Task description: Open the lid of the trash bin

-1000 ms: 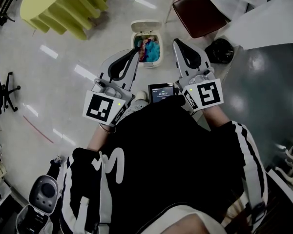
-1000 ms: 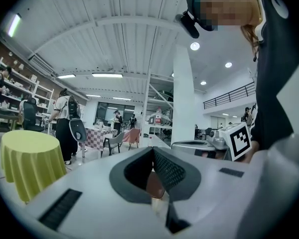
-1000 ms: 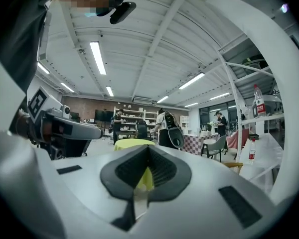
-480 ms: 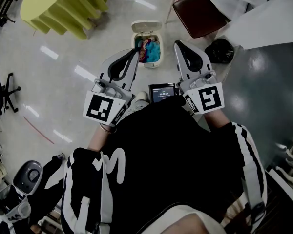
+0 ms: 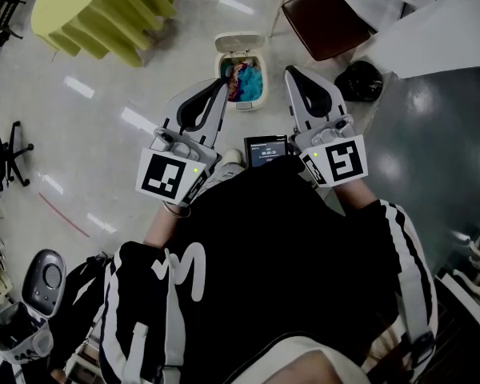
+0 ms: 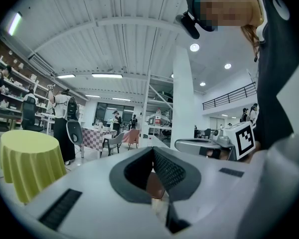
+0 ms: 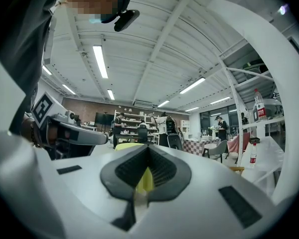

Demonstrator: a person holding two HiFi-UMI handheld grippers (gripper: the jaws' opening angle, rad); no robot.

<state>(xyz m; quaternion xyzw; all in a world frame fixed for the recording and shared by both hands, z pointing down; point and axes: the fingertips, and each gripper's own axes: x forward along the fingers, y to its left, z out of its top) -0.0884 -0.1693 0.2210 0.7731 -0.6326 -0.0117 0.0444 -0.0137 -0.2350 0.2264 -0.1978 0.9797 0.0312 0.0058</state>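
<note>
In the head view a small white trash bin (image 5: 242, 102) stands on the floor ahead of me, its lid (image 5: 240, 44) tipped up and back, with blue and pink waste showing inside. My left gripper (image 5: 222, 87) is shut and empty, its tip at the bin's left rim as seen from above. My right gripper (image 5: 291, 73) is also shut and empty, just to the right of the bin. Both are held up in front of the body. The left gripper (image 6: 152, 151) and the right gripper (image 7: 148, 150) look out level across the room; neither gripper view shows the bin.
A yellow-green draped round table (image 5: 88, 6) stands far left, a brown chair (image 5: 324, 24) and a black bag (image 5: 358, 82) far right. A white-covered table (image 5: 440, 34) is at the right, an office chair (image 5: 4, 146) at the left edge. A grey device (image 5: 45, 274) is carried at lower left.
Both grippers and the bin stay almost still. The grey device at lower left has shifted left and up.
</note>
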